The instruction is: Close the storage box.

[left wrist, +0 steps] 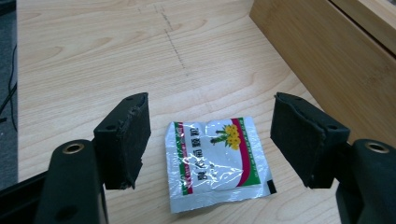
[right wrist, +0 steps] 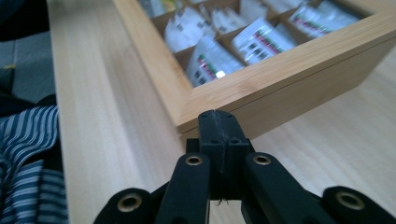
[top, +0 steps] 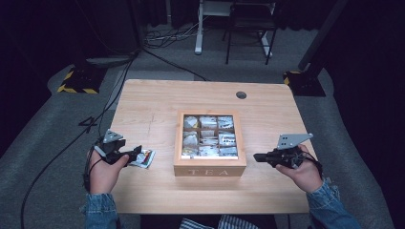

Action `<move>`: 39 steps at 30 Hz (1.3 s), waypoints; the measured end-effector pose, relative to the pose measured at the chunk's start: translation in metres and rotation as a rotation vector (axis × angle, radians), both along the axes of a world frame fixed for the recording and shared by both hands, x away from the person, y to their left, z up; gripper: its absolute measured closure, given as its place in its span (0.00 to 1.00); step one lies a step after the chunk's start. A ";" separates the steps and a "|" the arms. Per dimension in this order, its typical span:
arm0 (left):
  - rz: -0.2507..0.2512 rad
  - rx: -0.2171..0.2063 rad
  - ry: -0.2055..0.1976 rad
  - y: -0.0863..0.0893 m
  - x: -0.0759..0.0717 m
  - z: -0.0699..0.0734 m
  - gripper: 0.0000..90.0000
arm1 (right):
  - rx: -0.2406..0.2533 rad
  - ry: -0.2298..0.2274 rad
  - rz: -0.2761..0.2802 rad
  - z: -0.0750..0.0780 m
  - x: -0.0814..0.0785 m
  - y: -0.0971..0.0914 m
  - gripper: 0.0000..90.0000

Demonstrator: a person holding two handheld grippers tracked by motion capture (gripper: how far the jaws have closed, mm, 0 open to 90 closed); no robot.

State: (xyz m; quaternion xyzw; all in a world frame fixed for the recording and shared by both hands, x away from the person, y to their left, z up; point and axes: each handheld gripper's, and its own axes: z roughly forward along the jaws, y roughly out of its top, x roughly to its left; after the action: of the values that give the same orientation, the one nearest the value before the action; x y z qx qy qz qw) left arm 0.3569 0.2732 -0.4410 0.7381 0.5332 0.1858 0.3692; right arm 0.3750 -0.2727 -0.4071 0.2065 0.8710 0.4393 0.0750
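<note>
My left hand-held gripper [left wrist: 210, 140], jaws spread wide, with a foil tea sachet [left wrist: 217, 161] lying flat on the desk [left wrist: 93, 56] between them, untouched by either pad. The sachet lies just left of the wooden tea box [top: 210, 168], whose compartments hold more sachets. My right hand-held gripper [right wrist: 219, 128], jaws pressed together on nothing, points at the box's near right corner.

Left hand-held gripper [top: 135, 155]: jaws spread wide, nothing clamped, pointing right, low and level.
Right hand-held gripper [top: 257, 157]: jaws pressed together, empty, pointing left.
Forearms: denim sleeves, entering from below.
</note>
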 end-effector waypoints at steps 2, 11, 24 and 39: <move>0.010 0.002 0.001 0.003 0.000 -0.001 0.33 | 0.013 -0.010 -0.016 0.001 0.001 -0.003 1.00; 0.055 0.044 0.014 0.015 0.001 -0.010 0.32 | 0.062 -0.060 -0.168 -0.004 0.019 -0.035 0.99; 0.034 0.068 0.027 0.026 0.003 -0.023 0.28 | 0.039 -0.066 -0.364 -0.034 0.042 -0.079 0.97; 0.086 0.103 0.073 0.040 0.003 -0.038 0.28 | -0.017 -0.037 -0.491 -0.070 0.059 -0.111 0.91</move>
State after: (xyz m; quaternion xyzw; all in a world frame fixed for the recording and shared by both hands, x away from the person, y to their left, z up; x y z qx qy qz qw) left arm 0.3597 0.3136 -0.4788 0.7388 0.5674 0.2015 0.3028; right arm 0.4338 -0.3833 -0.4773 0.4033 0.7968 0.4043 0.1973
